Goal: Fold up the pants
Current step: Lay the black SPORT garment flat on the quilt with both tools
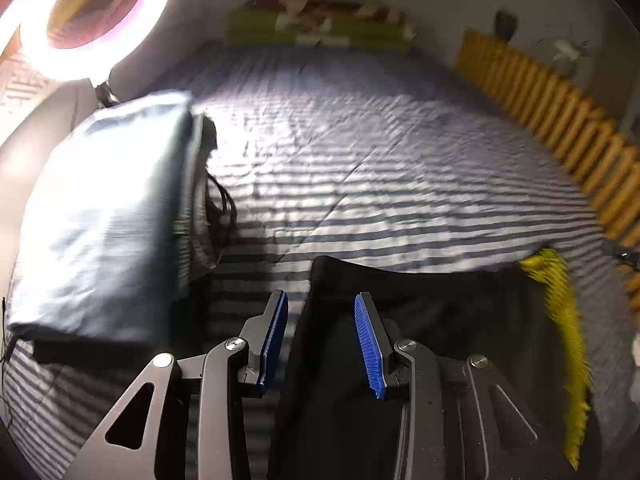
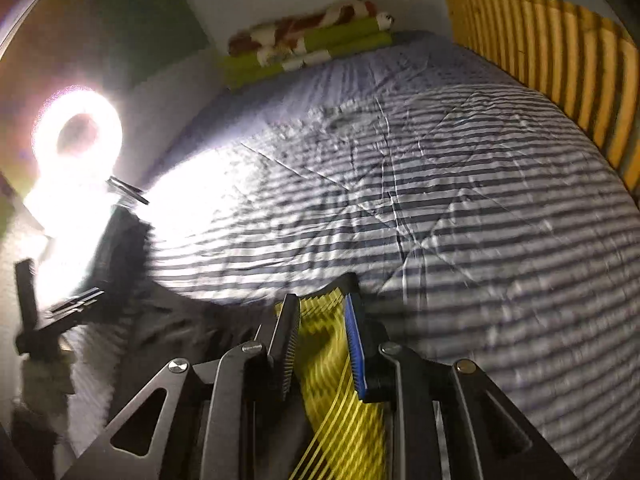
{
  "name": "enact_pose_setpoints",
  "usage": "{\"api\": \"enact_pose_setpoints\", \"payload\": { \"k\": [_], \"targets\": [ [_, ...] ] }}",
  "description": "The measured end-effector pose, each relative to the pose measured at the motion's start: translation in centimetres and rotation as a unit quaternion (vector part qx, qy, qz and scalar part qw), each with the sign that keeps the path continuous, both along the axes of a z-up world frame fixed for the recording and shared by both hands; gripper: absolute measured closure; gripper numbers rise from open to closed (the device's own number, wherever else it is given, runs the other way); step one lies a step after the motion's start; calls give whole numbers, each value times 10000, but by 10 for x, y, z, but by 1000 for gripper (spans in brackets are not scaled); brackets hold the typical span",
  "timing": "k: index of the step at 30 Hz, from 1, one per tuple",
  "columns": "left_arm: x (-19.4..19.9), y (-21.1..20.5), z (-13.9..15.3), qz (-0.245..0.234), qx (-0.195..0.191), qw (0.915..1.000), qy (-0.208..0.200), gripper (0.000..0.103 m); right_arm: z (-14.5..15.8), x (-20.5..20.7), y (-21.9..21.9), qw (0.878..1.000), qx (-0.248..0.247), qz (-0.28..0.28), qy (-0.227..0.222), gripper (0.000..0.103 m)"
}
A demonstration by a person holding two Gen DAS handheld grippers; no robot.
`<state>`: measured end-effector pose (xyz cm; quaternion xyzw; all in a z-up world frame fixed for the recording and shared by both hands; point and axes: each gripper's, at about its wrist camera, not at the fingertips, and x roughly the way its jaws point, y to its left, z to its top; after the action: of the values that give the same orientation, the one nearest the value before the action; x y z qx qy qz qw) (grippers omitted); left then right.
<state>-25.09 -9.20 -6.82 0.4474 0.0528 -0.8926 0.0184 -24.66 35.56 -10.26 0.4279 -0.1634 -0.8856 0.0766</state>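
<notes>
Striped bed [image 1: 360, 152], ring light [image 1: 100, 8], yellow rail [image 1: 560, 120]

Striped bed [image 1: 360, 152] lies open; folded stack [image 1: 104, 216] blocks left.

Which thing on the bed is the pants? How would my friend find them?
Find the big bed with the grey-and-white striped cover. At its near edge, right in front of the left gripper, lie the pants. They are black with a bright yellow stripe down one side, unlike the pale blue folded pile beside them.
</notes>
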Motion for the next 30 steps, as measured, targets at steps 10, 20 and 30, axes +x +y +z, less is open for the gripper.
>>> {"api": "enact_pose_setpoints", "payload": {
  "k": [10,20,30],
  "targets": [
    [173,36,78,-738,425,9951,511,65,39,194,14,9996,40,222,166,82],
    [280,153,-20,-1871,1519,9680,-697,60,-50,305,9,9958,-369,80,-830,68],
    [279,237,-78,-2270,2082,9434,-1228,52,-84,306,-4,9904,-951,177,-990,83]
  ]
}}
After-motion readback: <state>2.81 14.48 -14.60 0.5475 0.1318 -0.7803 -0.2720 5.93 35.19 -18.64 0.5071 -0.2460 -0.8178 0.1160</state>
